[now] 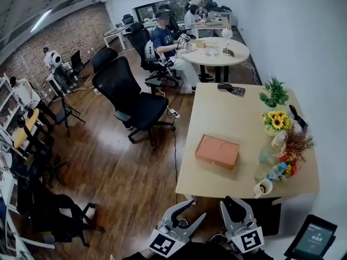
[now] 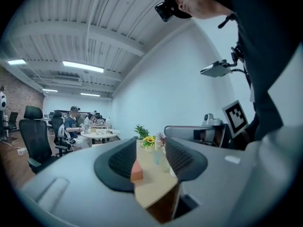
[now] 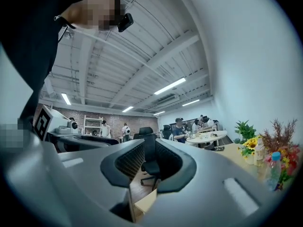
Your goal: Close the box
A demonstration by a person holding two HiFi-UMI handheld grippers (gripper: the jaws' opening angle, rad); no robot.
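An orange box (image 1: pixel 217 151) is lying flat, its lid looking shut, in the middle of a wooden table (image 1: pixel 217 112). To its right, a white mug (image 1: pixel 263 188) is holding dark liquid and a vase (image 1: pixel 275 122) is holding sunflowers. Nearer, off the table, the left gripper (image 1: pixel 187 213) and right gripper (image 1: pixel 238 213) are hovering empty, jaws slightly parted, the right's gap narrower.

I log, on the surface (image 1: pixel 217 121): sunflowers (image 1: pixel 277 121), potted plant (image 1: pixel 275 92), mug (image 1: pixel 263 188), water bottle (image 1: pixel 276 171). Beside it: black office chair (image 1: pixel 133 103). Beyond: seated person (image 1: pixel 164 39), round table (image 1: pixel 217 52).
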